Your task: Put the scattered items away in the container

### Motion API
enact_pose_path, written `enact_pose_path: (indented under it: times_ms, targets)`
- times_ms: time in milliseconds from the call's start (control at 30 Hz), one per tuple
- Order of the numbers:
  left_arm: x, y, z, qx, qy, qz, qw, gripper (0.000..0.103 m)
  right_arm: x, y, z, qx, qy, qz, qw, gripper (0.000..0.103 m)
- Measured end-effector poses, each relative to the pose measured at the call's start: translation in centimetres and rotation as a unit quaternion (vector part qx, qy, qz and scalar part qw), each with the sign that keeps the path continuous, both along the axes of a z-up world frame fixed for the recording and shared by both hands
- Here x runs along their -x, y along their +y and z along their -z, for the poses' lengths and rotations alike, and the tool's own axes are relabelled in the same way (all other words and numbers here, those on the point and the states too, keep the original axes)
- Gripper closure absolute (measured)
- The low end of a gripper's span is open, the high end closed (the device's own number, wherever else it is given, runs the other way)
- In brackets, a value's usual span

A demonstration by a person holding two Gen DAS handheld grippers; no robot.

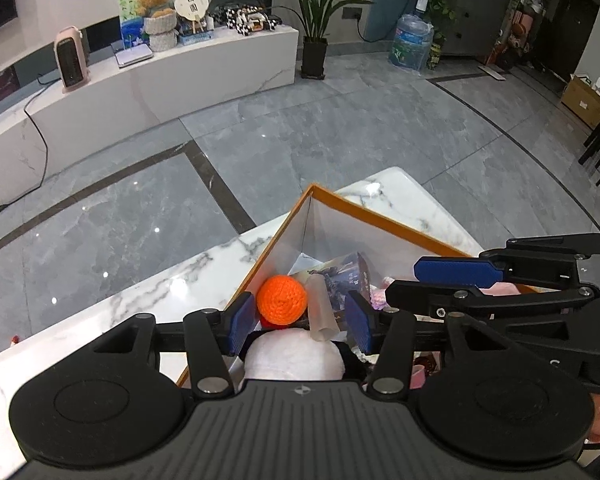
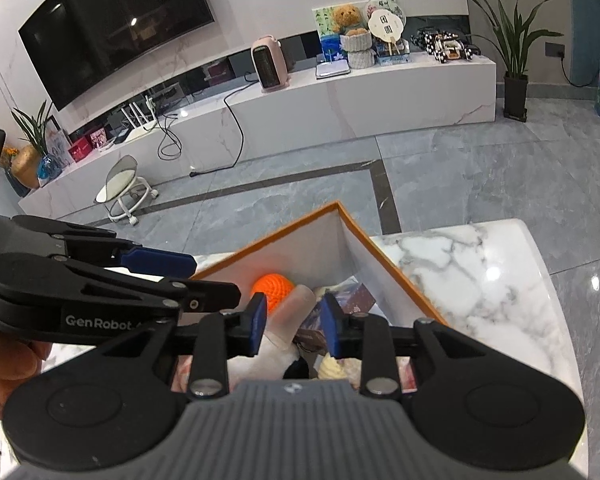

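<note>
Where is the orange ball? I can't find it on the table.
In both wrist views the orange ball lies inside the orange-rimmed box, beside a translucent tube.

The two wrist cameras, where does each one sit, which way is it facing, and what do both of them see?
Left wrist: sits on the left gripper, looking down into the orange-rimmed box; the right gripper crosses at the right edge.
Right wrist: sits on the right gripper, looking into the box from its other side; the left gripper and a hand show at left.
Shared: the box, the orange crocheted ball and the marble table.
</note>
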State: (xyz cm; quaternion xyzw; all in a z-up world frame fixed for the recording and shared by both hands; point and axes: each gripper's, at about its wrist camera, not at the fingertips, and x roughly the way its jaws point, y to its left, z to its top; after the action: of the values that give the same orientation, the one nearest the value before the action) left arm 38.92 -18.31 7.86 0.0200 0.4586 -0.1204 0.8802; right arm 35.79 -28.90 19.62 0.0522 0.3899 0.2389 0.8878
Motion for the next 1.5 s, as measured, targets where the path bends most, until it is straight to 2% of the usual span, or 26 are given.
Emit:
enact_pose_path:
  times_ms: [300, 567, 867, 1233, 1400, 1500]
  targets:
    - [2.9, -0.7, -2.7, -0.022, -0.018, -0.026, 0.9993, 0.045, 2.2, -0.5, -2.0, -0.014, -0.021, -0.02, 0.999, 0.068]
    - [5.9, -2.4, -4.8, -0.056, -0.032, -0.022, 0.9976, 0.046, 5.8, -1.0, -3.8, -0.011, -0.047, -0.035, 0.998, 0.069]
    - [10.0, -5.8, -6.9, -0.085, -0.066, -0.011, 0.9942, 0.056, 10.1, -3.3, -5.5, -0.029, -0.071, -0.034, 0.996, 0.069]
    - [15.0, -9.0, -6.7, -0.08, -0.1, 0.001, 0.9917, 0.055, 15.5, -6.4, -5.8, -0.035, -0.088, -0.02, 0.995, 0.068]
    - [17.0, -11.1, -5.5, -0.12, -0.127, -0.002, 0.9846, 0.054, 17.0, -6.8, -4.9, -0.02, -0.084, 0.001, 0.996, 0.068]
    - [17.8, -10.8, -4.9, -0.099, -0.12, -0.017, 0.9877, 0.054, 17.8, -6.8, -4.6, -0.012, -0.084, 0.009, 0.996, 0.068]
